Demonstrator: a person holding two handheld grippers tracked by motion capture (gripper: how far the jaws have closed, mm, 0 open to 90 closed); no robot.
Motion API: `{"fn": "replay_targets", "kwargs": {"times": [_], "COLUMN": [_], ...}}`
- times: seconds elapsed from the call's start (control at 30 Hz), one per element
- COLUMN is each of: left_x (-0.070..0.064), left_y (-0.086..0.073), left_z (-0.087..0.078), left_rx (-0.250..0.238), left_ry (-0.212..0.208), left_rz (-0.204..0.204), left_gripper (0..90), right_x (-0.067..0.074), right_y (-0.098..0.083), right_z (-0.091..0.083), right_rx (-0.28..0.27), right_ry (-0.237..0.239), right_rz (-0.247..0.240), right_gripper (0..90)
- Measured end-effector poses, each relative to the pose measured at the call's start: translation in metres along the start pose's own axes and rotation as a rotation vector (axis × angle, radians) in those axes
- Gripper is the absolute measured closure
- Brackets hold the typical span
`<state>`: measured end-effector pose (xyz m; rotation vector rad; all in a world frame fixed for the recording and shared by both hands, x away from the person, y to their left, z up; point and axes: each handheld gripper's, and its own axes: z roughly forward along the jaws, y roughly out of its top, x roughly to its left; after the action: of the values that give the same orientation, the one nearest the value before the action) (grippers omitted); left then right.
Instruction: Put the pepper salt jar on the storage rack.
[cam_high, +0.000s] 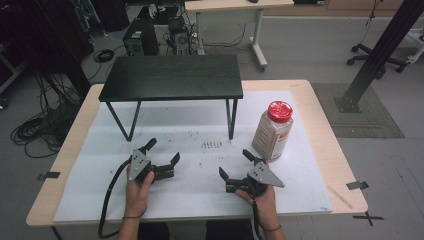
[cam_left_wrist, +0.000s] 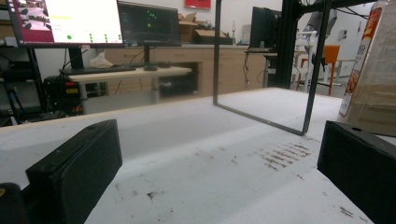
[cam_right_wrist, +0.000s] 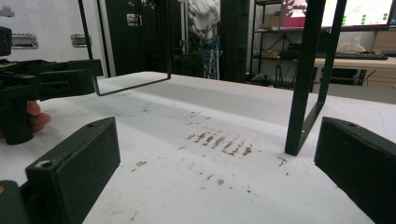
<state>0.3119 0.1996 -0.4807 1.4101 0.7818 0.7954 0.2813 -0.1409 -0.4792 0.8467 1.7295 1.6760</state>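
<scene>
Table (cam_high: 320, 130) carries a white mat (cam_high: 200, 185). Black shelf (cam_high: 172, 77) stands on thin legs at the mat's far side. Jar (cam_high: 272, 131), red lid, upright on the mat, just right of the shelf's right legs; its label fills the right edge of the left gripper view (cam_left_wrist: 373, 70). Brown smudges (cam_high: 211, 145) lie between the shelf legs and the grippers. Left gripper (cam_high: 162, 154) rests low on the mat, jaws wide apart, holding nothing. Right gripper (cam_high: 235, 165) sits just beside the jar, near its base, jaws wide apart, empty. The grippers lie well apart.
</scene>
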Motion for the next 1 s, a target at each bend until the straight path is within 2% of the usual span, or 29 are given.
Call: {"fn": "replay_targets", "kwargs": {"times": [0.43,1.0], "left_x": [0.000,0.000], "left_y": [0.000,0.000], "left_z": [0.000,0.000], "left_rx": [0.000,0.001], "left_ry": [0.000,-0.001], "left_rz": [0.000,0.001], "left_gripper": [0.2,0.2], "right_x": [-0.002,-0.010], "right_y": [0.001,0.007], "right_z": [-0.012,-0.025], "right_rx": [0.032,0.053], "right_ry": [0.013,0.012], "right_rz": [0.036,0.044], "right_gripper": [0.9,1.2]}}
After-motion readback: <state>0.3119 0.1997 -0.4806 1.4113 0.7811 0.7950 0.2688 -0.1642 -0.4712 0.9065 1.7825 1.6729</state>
